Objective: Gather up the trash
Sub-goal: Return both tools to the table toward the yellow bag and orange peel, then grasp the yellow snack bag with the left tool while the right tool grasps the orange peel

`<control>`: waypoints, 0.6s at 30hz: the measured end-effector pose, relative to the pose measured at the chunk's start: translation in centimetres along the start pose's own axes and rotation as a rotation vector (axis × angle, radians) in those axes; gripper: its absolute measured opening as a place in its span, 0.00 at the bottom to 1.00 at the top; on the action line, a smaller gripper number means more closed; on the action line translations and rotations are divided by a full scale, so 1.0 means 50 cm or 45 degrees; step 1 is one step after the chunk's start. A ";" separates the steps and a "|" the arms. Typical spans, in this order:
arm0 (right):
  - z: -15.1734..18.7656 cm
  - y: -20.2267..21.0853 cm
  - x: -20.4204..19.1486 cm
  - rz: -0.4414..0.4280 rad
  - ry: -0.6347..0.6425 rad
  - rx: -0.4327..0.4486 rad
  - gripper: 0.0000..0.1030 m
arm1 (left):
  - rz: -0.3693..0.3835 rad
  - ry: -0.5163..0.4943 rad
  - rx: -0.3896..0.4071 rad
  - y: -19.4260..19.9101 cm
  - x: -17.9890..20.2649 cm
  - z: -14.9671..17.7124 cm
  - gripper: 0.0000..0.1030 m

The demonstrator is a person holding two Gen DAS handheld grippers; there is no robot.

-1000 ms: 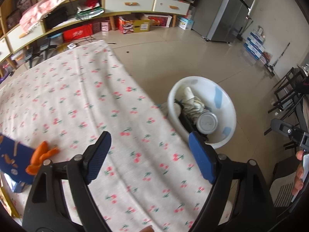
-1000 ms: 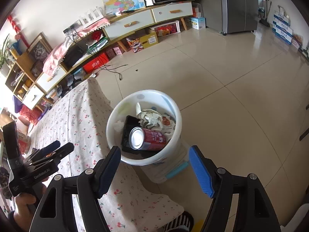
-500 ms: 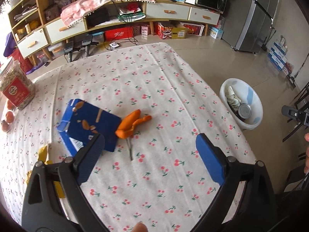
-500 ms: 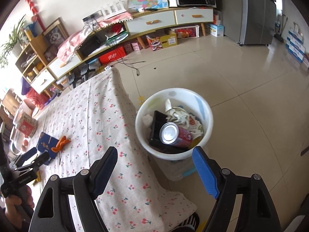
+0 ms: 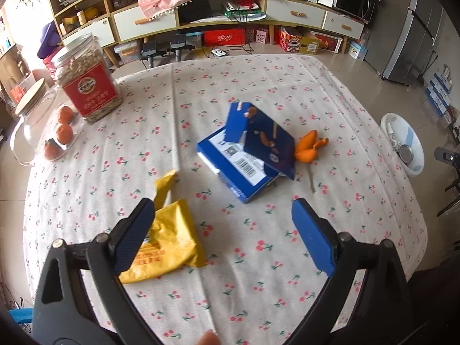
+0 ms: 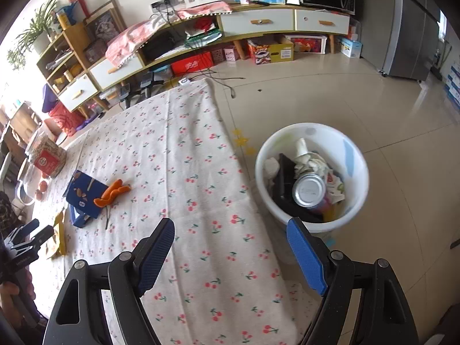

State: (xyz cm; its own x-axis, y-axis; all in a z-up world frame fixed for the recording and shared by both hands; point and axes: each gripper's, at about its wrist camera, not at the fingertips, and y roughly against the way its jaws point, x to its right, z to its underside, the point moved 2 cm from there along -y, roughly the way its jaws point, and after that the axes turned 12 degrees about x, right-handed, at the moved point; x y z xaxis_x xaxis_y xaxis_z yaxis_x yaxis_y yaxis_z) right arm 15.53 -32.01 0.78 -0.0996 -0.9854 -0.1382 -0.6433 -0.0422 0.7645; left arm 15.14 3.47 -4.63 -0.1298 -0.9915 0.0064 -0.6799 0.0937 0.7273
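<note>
On the tabletop [image 5: 287,92] lie three bits of trash: one blue box [image 5: 247,155] in the middle, one orange peel [image 5: 309,151] touching its bin-side edge, one yellow bag [image 5: 166,244] nearer the left hand-held gripper [image 5: 221,235]. One jar [image 5: 86,86] and three oranges [image 5: 61,133] stand beyond the box. One white bin [image 6: 312,172], holding one can [image 6: 309,191], sits on the floor. Both hand-held grippers are wide open and empty; the right hand-held gripper [image 6: 230,254] has just been opening.

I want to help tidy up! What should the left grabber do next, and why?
Probably lower the open, empty left gripper onto the yellow wrapper, the trash nearest its fingers on the tablecloth, then close on it.
</note>
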 end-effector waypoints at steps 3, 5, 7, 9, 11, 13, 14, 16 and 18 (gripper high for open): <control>0.005 -0.014 -0.028 -0.012 0.018 -0.020 0.80 | 0.004 -0.038 -0.052 -0.003 -0.042 0.012 0.93; 0.007 -0.023 -0.049 -0.020 0.039 -0.036 0.80 | -0.015 -0.088 -0.077 -0.008 -0.065 0.021 0.93; 0.010 -0.030 -0.071 -0.027 0.066 -0.045 0.80 | -0.017 -0.143 -0.106 -0.018 -0.084 0.032 0.93; 0.011 -0.038 -0.093 -0.030 0.095 -0.053 0.80 | 0.003 -0.198 -0.156 -0.034 -0.099 0.046 0.93; 0.013 -0.047 -0.112 -0.033 0.115 -0.064 0.80 | 0.033 -0.251 -0.214 -0.051 -0.107 0.064 0.93; 0.014 -0.057 -0.128 -0.037 0.126 -0.077 0.80 | 0.044 -0.303 -0.253 -0.066 -0.115 0.077 0.93; 0.014 -0.062 -0.135 -0.038 0.129 -0.082 0.80 | 0.047 -0.326 -0.262 -0.071 -0.117 0.081 0.93; 0.014 -0.070 -0.150 -0.044 0.135 -0.092 0.80 | 0.055 -0.379 -0.287 -0.082 -0.122 0.087 0.93; 0.015 -0.080 -0.165 -0.054 0.140 -0.104 0.80 | 0.060 -0.410 -0.290 -0.089 -0.125 0.088 0.93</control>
State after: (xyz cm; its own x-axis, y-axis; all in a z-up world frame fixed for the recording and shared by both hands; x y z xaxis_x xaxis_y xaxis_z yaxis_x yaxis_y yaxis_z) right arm 18.37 -23.59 -1.59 0.0131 -0.9944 -0.1050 -0.5805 -0.0931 0.8089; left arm 15.80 9.67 -10.95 -0.4014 -0.9043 -0.1456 -0.4949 0.0803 0.8652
